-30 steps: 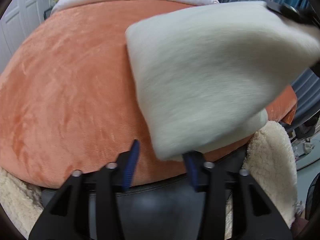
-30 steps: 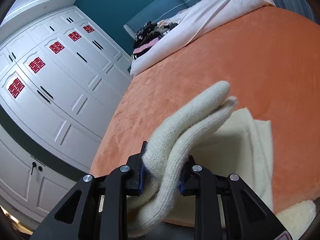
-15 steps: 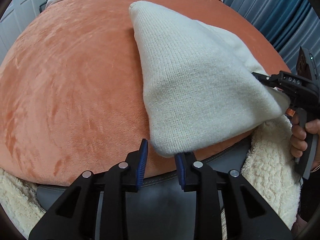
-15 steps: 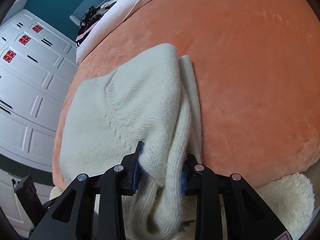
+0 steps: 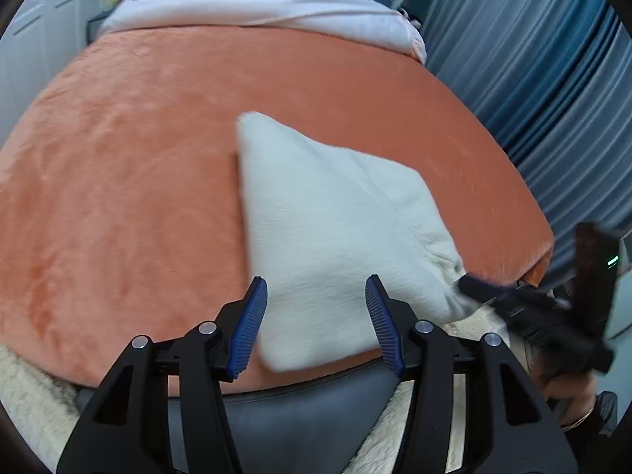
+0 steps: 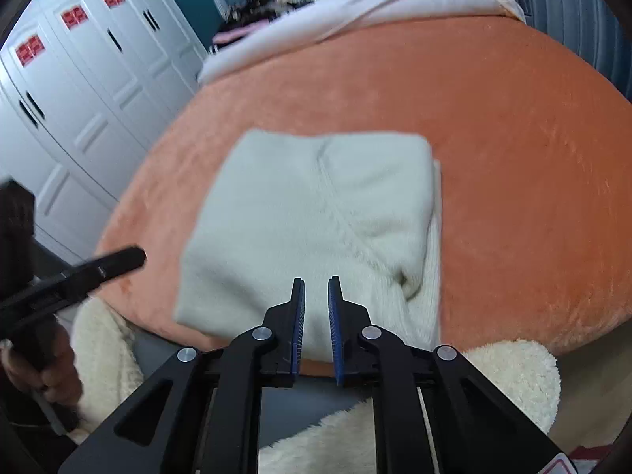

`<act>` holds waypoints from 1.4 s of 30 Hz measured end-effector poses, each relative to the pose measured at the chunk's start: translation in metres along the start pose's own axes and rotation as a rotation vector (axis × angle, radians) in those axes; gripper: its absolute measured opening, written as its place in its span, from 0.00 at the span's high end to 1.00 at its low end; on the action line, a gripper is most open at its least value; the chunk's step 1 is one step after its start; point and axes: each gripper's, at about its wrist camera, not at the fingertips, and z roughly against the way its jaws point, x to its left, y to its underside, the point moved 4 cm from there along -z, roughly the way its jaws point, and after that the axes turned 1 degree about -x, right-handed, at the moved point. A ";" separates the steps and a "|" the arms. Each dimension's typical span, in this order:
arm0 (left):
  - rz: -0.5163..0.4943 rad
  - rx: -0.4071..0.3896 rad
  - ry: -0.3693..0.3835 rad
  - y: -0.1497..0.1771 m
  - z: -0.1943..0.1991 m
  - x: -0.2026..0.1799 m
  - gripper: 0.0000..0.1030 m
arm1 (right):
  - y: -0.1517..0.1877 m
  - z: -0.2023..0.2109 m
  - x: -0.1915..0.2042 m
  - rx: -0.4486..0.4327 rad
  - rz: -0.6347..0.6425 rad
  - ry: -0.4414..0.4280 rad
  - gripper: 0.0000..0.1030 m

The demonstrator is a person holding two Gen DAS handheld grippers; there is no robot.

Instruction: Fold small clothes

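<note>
Orange bedding [image 6: 513,126] covers the bed; our folded cream sweater [image 6: 316,213] lies near its near edge. Our left hand-held gripper [image 5: 316,316] has just opened, empty; our right hand-held gripper [image 6: 316,316] has just narrowed, gripping nothing.

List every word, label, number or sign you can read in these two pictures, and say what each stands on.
No text can be read.
Red square decals on the white wardrobe doors: they carry a pattern or characters, too blurred to read.
Red-edged sticker at the right gripper body's corner: cut off, unreadable.
</note>
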 end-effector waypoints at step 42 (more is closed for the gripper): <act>0.062 -0.012 -0.112 0.009 0.003 0.030 0.23 | -0.056 -0.007 -0.001 -0.035 -0.124 0.061 0.87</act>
